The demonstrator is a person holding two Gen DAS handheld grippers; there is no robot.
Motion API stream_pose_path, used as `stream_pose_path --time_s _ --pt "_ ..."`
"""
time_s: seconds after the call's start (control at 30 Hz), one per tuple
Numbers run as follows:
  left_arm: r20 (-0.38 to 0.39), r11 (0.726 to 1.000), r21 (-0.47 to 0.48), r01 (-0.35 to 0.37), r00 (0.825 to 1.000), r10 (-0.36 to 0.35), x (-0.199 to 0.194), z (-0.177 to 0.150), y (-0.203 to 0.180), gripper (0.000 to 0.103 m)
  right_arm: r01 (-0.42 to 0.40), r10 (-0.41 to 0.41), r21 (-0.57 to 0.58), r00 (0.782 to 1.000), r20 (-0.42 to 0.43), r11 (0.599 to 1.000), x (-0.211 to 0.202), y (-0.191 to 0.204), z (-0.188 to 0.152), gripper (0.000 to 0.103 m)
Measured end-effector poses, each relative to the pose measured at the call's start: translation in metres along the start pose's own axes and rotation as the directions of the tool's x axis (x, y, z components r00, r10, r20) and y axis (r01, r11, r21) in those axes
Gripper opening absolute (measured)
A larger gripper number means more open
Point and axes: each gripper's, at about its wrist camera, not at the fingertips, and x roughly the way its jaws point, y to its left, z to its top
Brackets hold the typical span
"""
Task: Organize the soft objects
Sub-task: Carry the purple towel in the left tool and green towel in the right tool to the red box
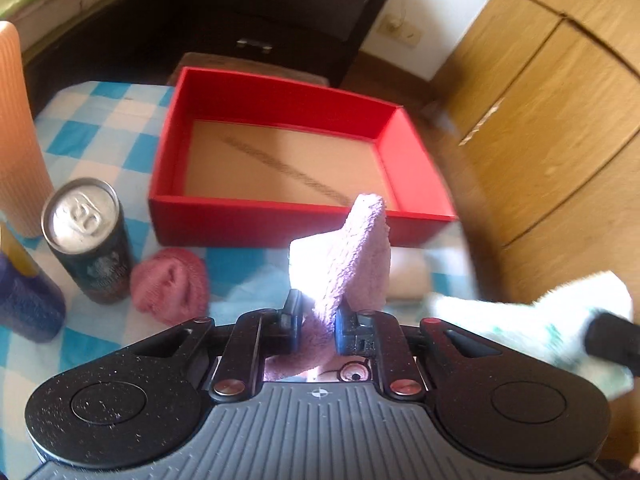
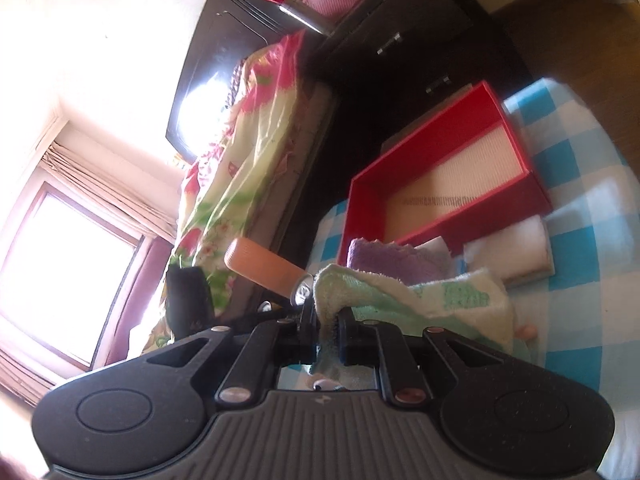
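Observation:
My left gripper [image 1: 318, 312] is shut on a lilac towel [image 1: 352, 256], whose corner stands up in front of the empty red box [image 1: 256, 92]. My right gripper [image 2: 326, 330] is shut on a white-and-green towel [image 2: 440, 300], which also shows at the right edge of the left wrist view as a white-and-green towel [image 1: 532, 312]. The lilac towel [image 2: 392, 258] lies just past it in the right wrist view, near the red box [image 2: 436, 148]. A pink knitted bundle [image 1: 170, 284] rests on the checked cloth [image 1: 100, 128] left of my left gripper.
A drink can [image 1: 86, 236], an orange ribbed cylinder [image 1: 18, 136] and a dark blue container [image 1: 24, 296] stand at the left. A folded white cloth [image 2: 512, 248] lies beside the box. A dark drawer unit [image 1: 280, 12], a bed [image 2: 248, 160] and wooden doors [image 1: 540, 120] surround the table.

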Motion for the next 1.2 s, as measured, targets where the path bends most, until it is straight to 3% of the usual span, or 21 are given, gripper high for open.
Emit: stream_pose_path --time_s 0.27,0.47,0.6,0.83,0.97,1.2 --pt "0.099 0.988 -0.113 0.102 0.991 -0.091 -0.047 -0.005 0.017 0.012 0.017 -0.015 -0.027 0.998 0.060 0.999 -0.004 0.036 -0.001 0.000" --pt "0.228 0.963 -0.189 0.192 0.962 -0.147 -0.081 0.012 0.030 0.012 0.000 0.010 -0.088 0.994 0.111 0.996 0.000 0.072 0.014 0.000" --pt "0.284 0.954 -0.189 0.231 0.943 -0.173 -0.093 0.022 0.026 0.012 -0.048 0.064 -0.101 0.984 0.168 0.994 -0.001 0.086 0.029 0.000" --pt "0.381 0.954 -0.174 0.243 0.910 -0.162 -0.117 0.035 0.016 0.013 -0.072 0.110 -0.158 0.963 0.247 0.985 -0.009 0.108 0.049 0.000" --pt "0.432 0.963 -0.166 0.214 0.893 -0.124 -0.124 0.049 0.008 0.013 -0.064 0.118 -0.193 0.953 0.281 0.979 -0.009 0.118 0.058 0.000" --pt "0.466 0.965 -0.165 0.202 0.879 -0.105 -0.114 0.074 -0.003 0.014 -0.044 0.121 -0.227 0.933 0.338 0.973 -0.003 0.123 0.079 0.000"
